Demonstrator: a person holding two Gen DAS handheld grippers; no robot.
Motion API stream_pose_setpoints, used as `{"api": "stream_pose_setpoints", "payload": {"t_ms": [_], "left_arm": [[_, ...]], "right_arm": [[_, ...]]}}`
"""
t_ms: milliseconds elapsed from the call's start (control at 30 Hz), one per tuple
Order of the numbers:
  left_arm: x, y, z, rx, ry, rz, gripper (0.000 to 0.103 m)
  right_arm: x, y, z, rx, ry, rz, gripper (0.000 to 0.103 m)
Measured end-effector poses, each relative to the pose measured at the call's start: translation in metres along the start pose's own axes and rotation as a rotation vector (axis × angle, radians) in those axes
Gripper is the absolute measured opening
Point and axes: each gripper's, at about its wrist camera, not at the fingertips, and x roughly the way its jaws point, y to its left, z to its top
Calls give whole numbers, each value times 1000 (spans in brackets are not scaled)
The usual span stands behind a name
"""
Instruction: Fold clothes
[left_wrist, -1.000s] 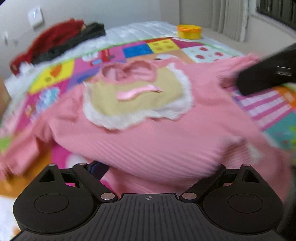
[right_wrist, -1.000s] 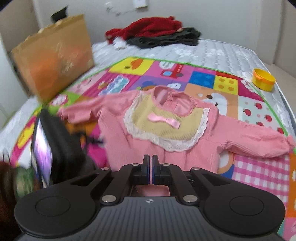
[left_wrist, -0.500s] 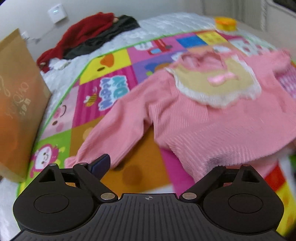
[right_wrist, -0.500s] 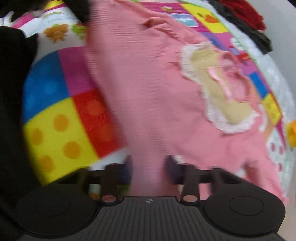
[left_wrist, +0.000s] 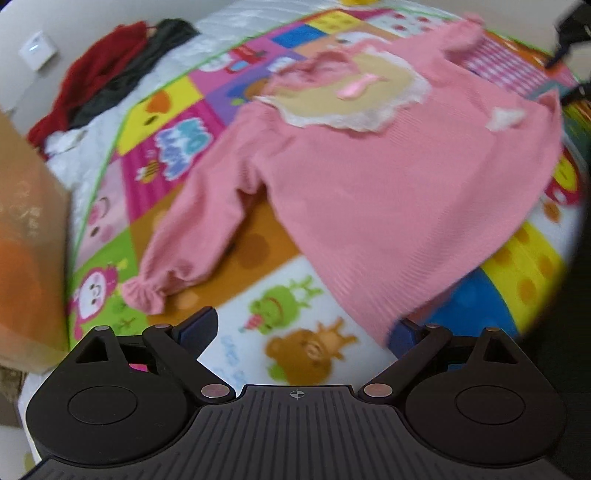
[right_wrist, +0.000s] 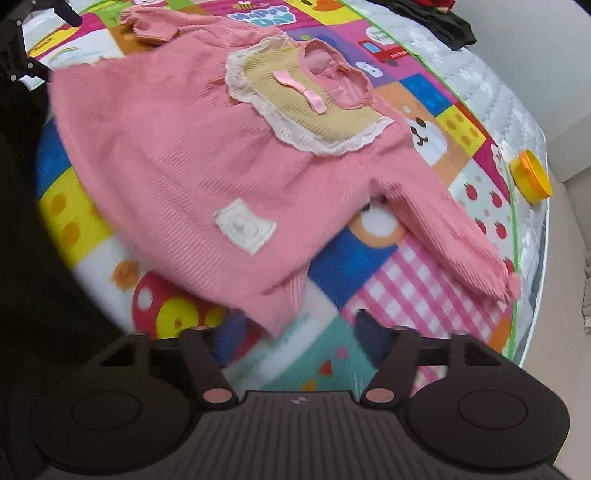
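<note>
A pink ribbed child's top (left_wrist: 388, 177) with a beige lace-edged bib and a pink bow lies spread flat, front up, on a colourful cartoon play mat (left_wrist: 291, 302). It also shows in the right wrist view (right_wrist: 192, 155), with a white patch near its hem. My left gripper (left_wrist: 299, 328) is open and empty, just off the hem's left corner, near the left sleeve cuff (left_wrist: 144, 295). My right gripper (right_wrist: 295, 332) is open and empty at the hem's right corner, near the right sleeve (right_wrist: 454, 236).
A brown cardboard box (left_wrist: 29, 236) stands at the mat's left edge. A pile of red and dark clothes (left_wrist: 107, 77) lies on the white quilted mattress (right_wrist: 491, 92) at the far side. A yellow tub (right_wrist: 532, 177) sits at the mattress edge.
Both grippers have let go of the top's hem, opened and pulled back. The top now lies spread flat on the mat. Both views have swung outwards.
</note>
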Motion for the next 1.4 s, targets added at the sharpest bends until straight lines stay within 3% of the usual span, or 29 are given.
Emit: {"api": "stream_pose_setpoints", "payload": {"t_ms": [100, 200, 233, 300, 433, 533, 633, 700, 767, 833, 967, 1033, 1067, 1100, 1400], "left_arm": [[-8, -4, -6, 12, 15, -69, 98], [-15, 4, 0, -108, -35, -163, 100], [-15, 6, 6, -162, -61, -192, 101], [-12, 9, 21, -267, -118, -239, 101], [17, 1, 67, -496, -286, -266, 102], [53, 0, 89, -709, -388, -216, 102], [77, 7, 89, -779, -368, -234, 102], [91, 12, 87, -809, -342, -254, 102], [106, 17, 85, -840, -315, -274, 103], [121, 23, 83, -870, -288, -295, 103], [140, 27, 82, -897, -253, -315, 103], [143, 25, 83, -885, -248, -310, 103], [144, 25, 84, -880, -246, -307, 103], [144, 23, 84, -873, -246, -304, 103], [140, 16, 82, -843, -252, -290, 103]], "right_arm": [[-15, -7, -14, 42, -25, 3, 74], [-25, -23, -22, 147, -79, 10, 76], [-23, -31, -19, 219, -114, 16, 77], [-18, -47, -13, 369, -186, 28, 88], [14, -87, -7, 724, -277, 69, 90], [46, -119, -15, 1009, -360, 105, 90], [86, -147, -38, 1343, -467, 89, 77], [118, -161, -55, 1553, -504, 63, 57], [145, -171, -66, 1668, -480, -10, 51], [159, -182, -70, 1681, -499, -46, 49], [162, -207, -46, 1530, -471, -167, 49], [161, -215, -27, 1435, -444, -202, 30], [158, -217, -16, 1390, -434, -205, 9], [156, -219, -5, 1345, -424, -207, 7], [45, -145, 136, 901, -760, 70, 7]]}}
